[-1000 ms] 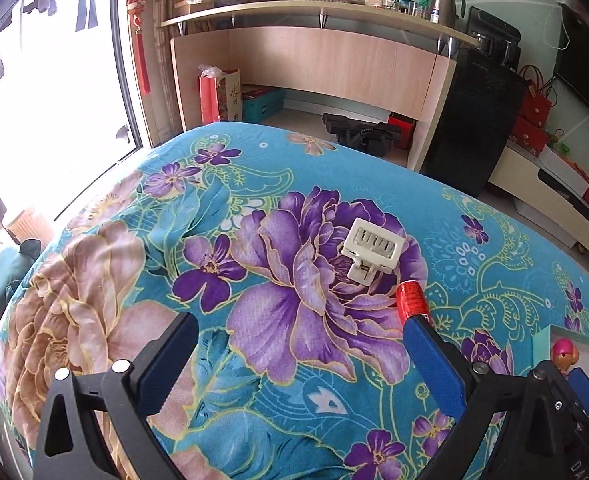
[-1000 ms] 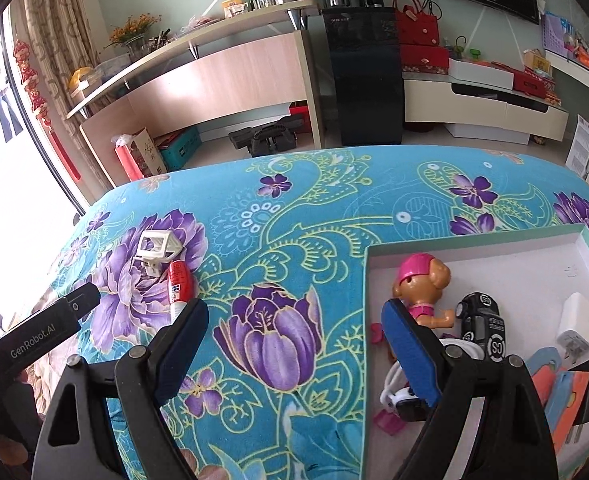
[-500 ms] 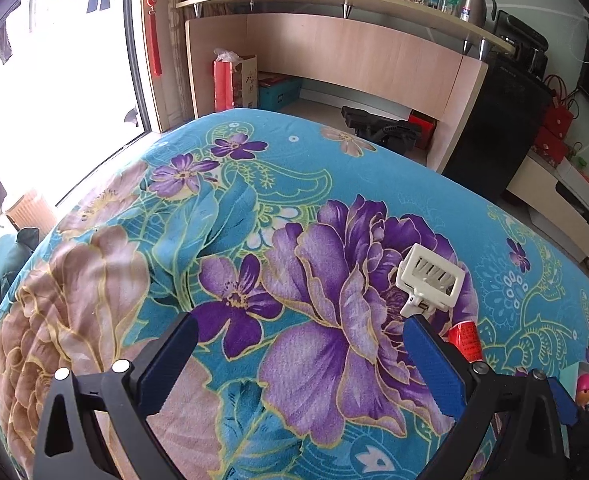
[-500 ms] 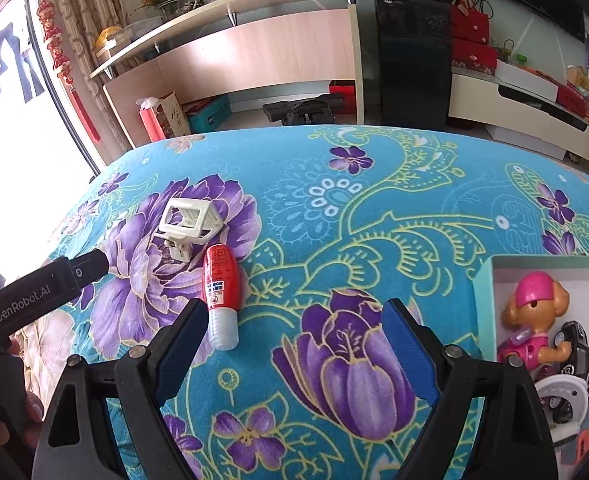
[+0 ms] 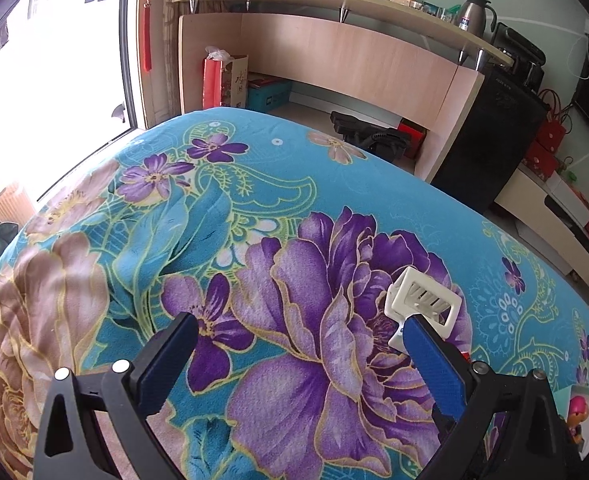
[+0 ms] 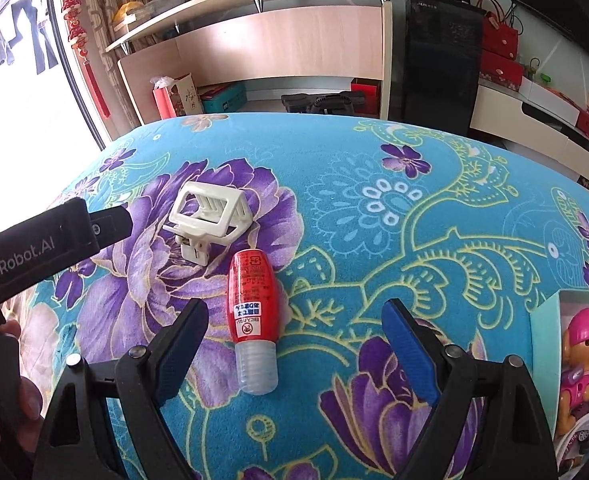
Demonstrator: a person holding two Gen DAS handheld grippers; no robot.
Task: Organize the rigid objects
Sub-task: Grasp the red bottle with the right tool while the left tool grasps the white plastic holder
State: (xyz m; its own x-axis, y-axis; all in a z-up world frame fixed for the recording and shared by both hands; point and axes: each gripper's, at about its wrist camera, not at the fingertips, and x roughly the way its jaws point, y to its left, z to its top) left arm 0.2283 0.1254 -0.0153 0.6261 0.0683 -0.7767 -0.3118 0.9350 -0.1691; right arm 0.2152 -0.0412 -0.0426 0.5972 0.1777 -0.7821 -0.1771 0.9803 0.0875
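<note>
A white plastic clip (image 6: 208, 216) lies on the flowered blanket (image 6: 374, 240), with a small red bottle with a clear cap (image 6: 254, 312) just in front of it. My right gripper (image 6: 294, 344) is open, and the bottle lies between its fingers, nearer the left one, untouched. My left gripper (image 5: 298, 360) is open over the blanket, and the white clip (image 5: 422, 304) lies just past its right finger (image 5: 434, 364). The left gripper's black body (image 6: 34, 244) shows at the left of the right wrist view.
A pale box (image 6: 542, 344) at the right edge holds a pink toy dog (image 6: 582, 344) and other small toys. Beyond the blanket stand a wooden shelf desk (image 6: 262, 40), a black cabinet (image 6: 438, 60) and a low TV bench (image 6: 534, 120). A window (image 5: 54, 80) is at the left.
Both grippers have moved left and down across the blanket. The toy box has slid to the right edge, and the red bottle now lies between the right gripper's fingers.
</note>
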